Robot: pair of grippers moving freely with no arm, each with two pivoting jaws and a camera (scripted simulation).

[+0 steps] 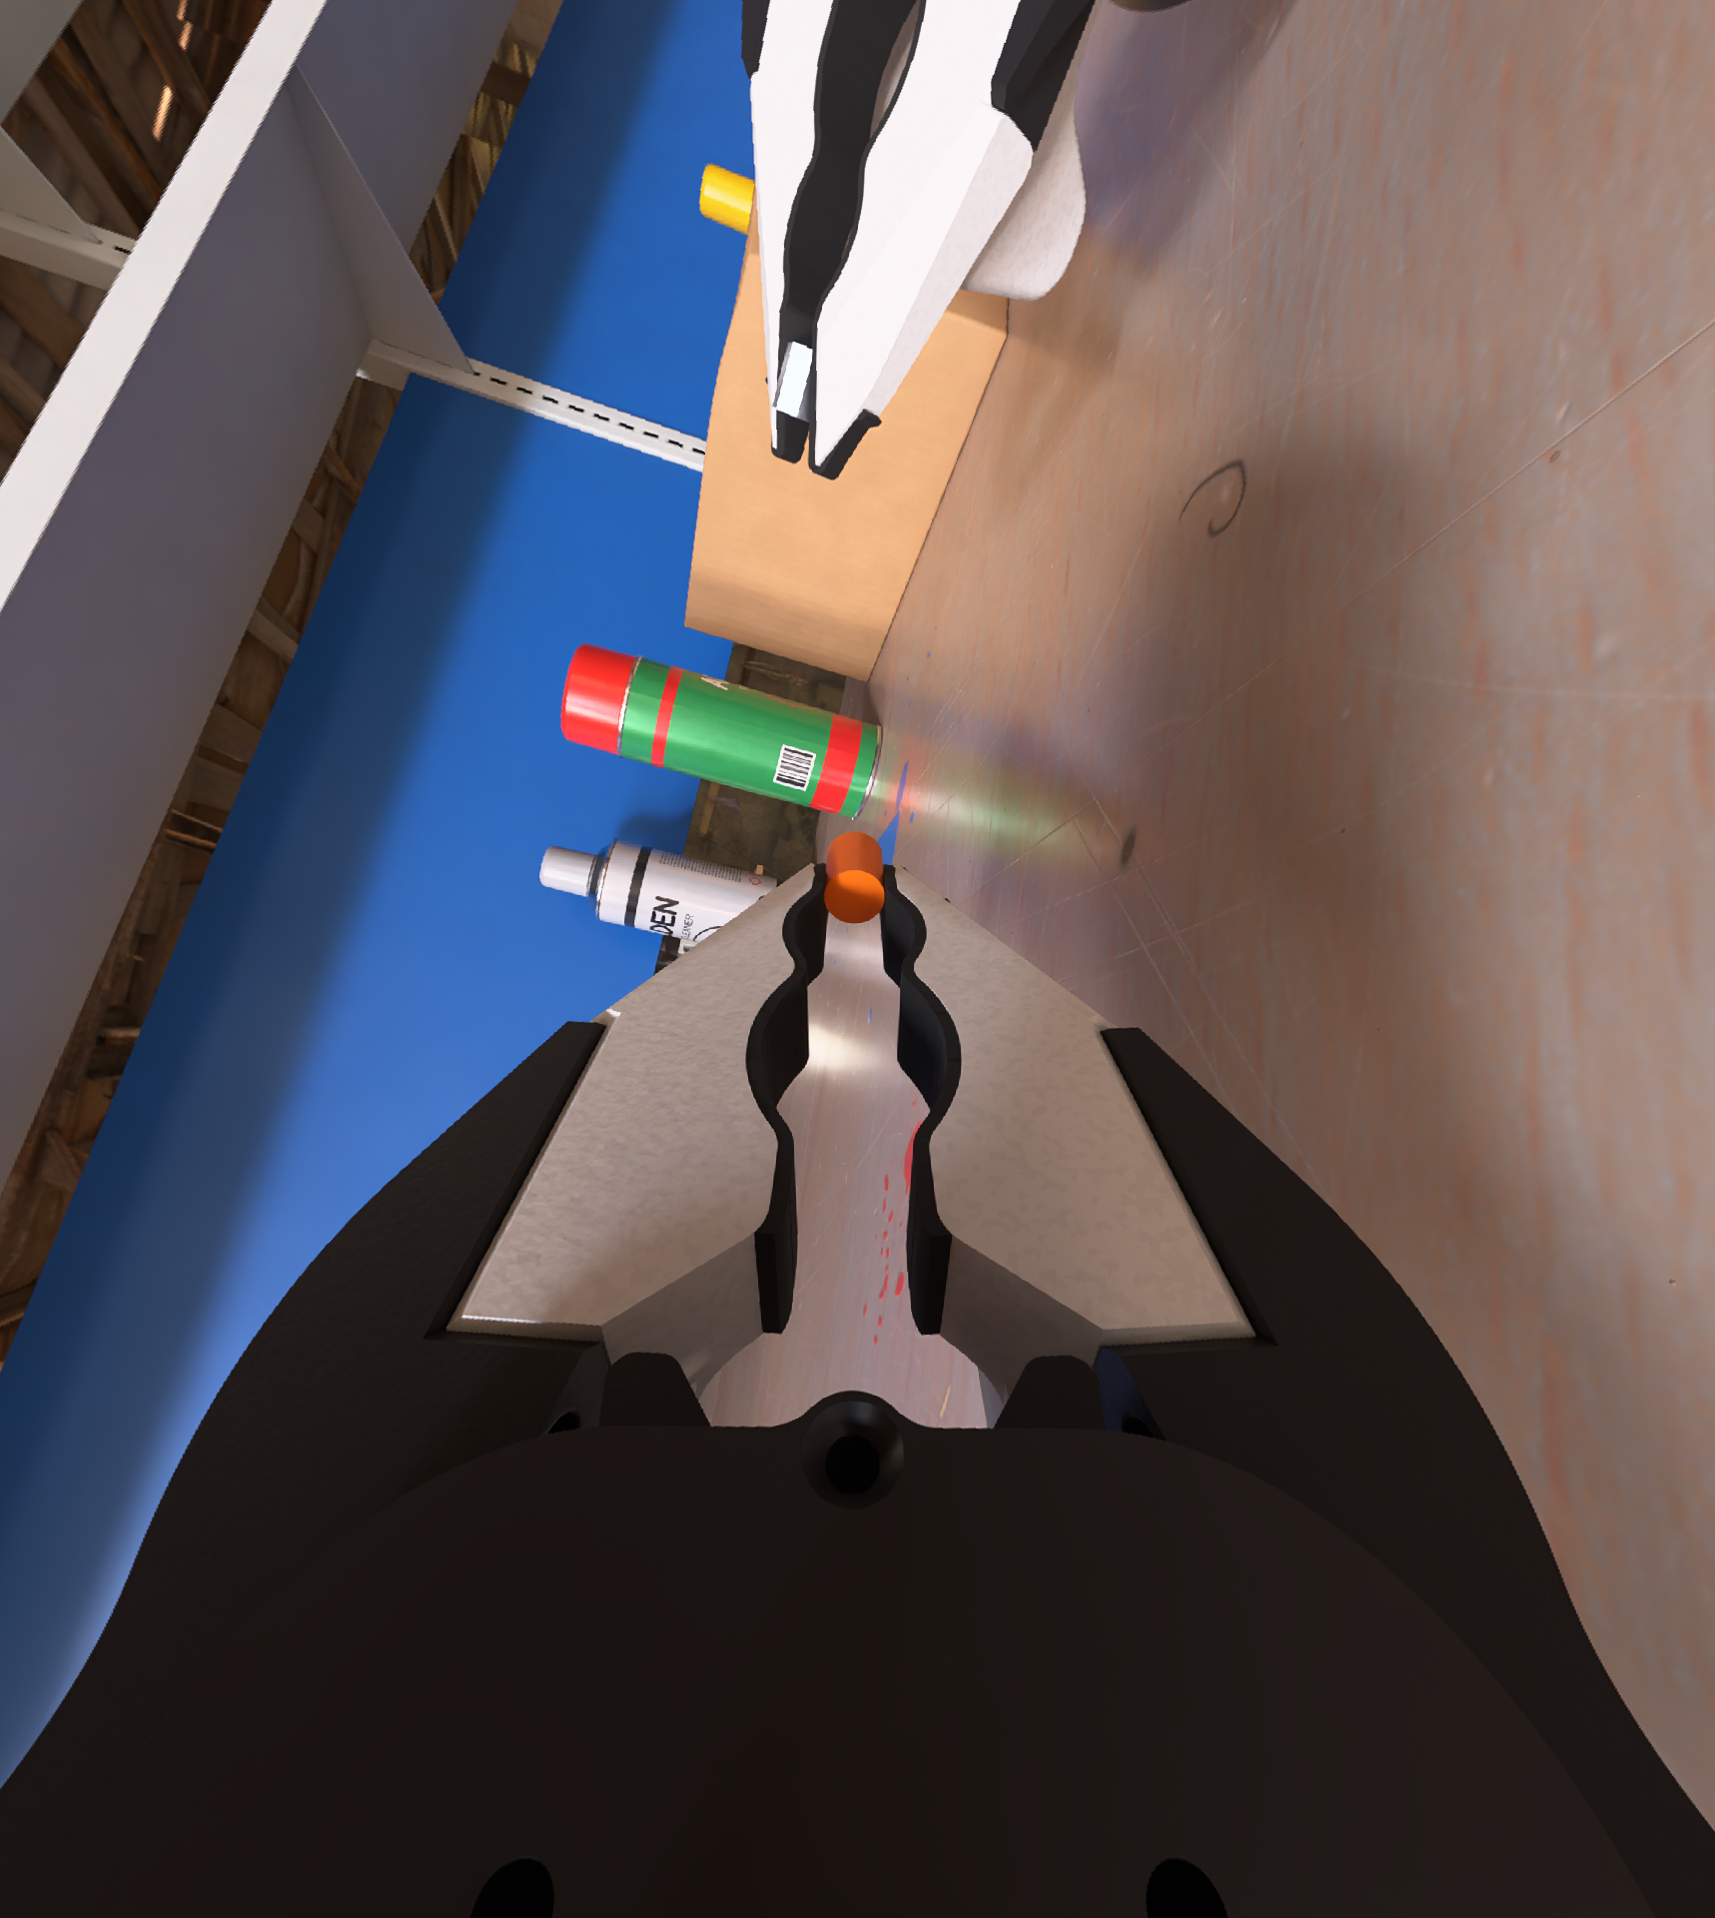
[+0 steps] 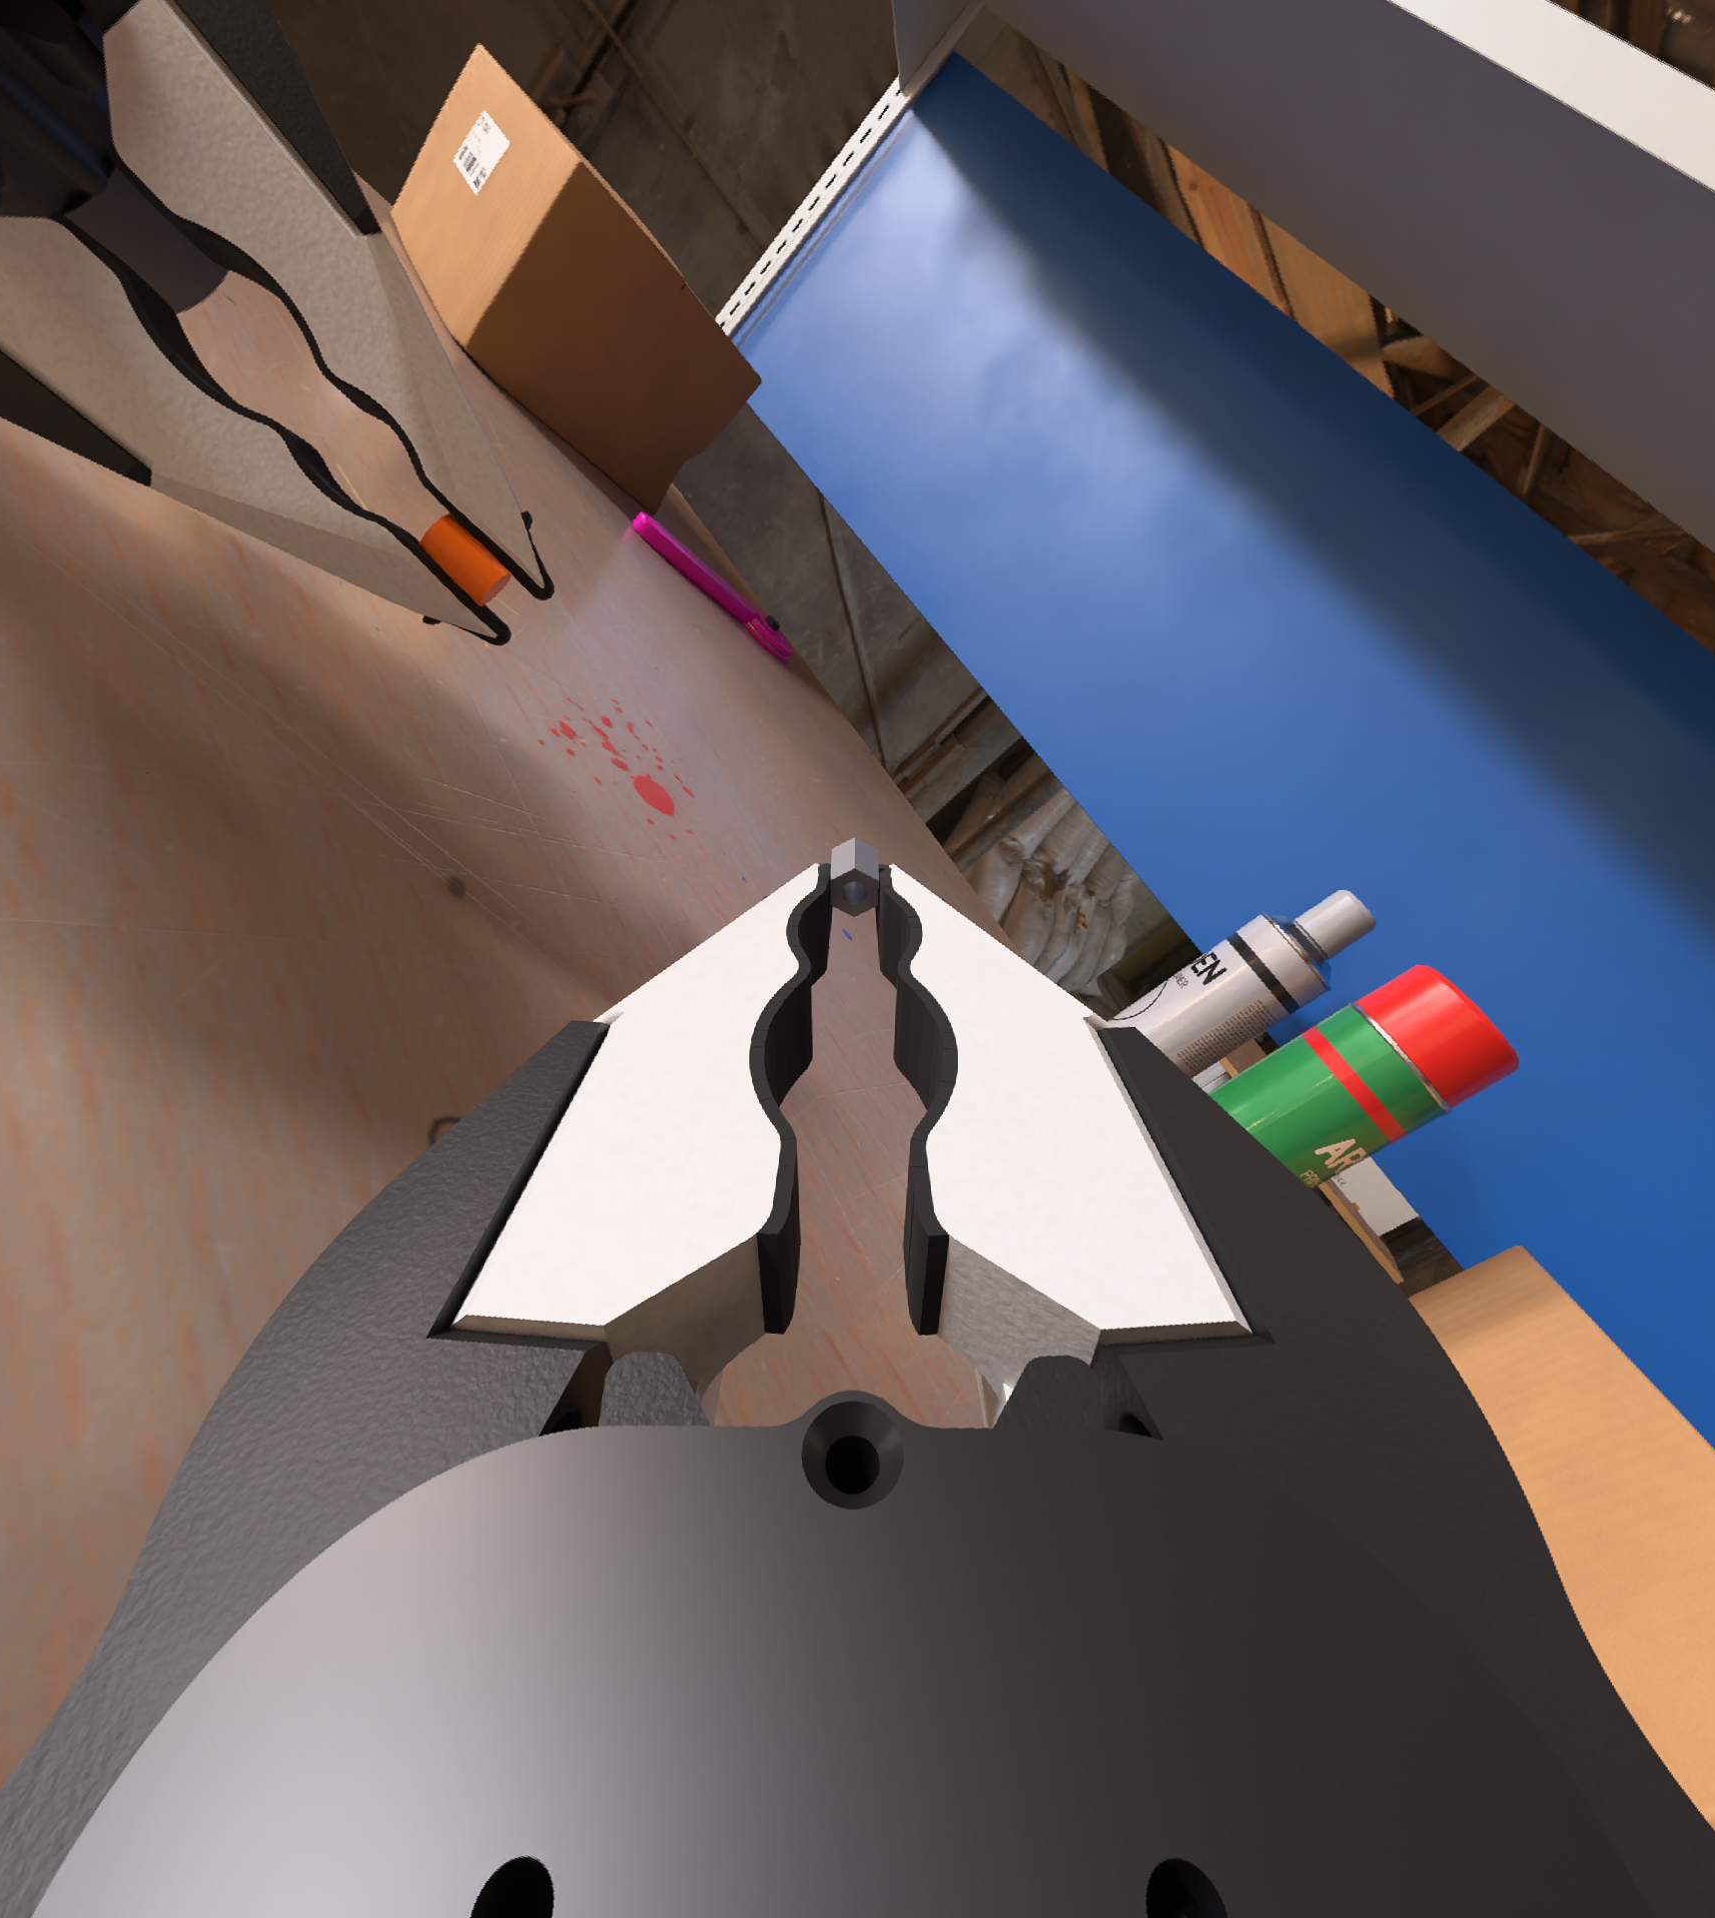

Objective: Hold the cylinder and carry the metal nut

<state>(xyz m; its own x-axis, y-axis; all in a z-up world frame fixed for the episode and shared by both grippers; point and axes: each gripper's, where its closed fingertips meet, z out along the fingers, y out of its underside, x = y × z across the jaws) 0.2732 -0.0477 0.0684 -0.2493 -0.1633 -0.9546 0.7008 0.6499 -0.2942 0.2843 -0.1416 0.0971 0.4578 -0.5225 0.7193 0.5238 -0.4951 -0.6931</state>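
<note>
Left hand-held gripper [image 1: 853,898] pinching smooth round orange cylinder [image 1: 853,891], right hand-held gripper [image 2: 854,895] pinching six-sided grey metal nut [image 2: 854,880], scratched tabletop [image 2: 209,934], green spray can [image 1: 728,732] near.

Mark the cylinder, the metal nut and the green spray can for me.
orange cylinder [image 1: 853,880]: left wrist view, round end face, pinched at the left claw's tips.
metal nut [image 2: 854,878]: right wrist view, hexagonal body, pinched at the right claw's tips.
green spray can [image 1: 728,732]: left wrist view, green body.
</note>
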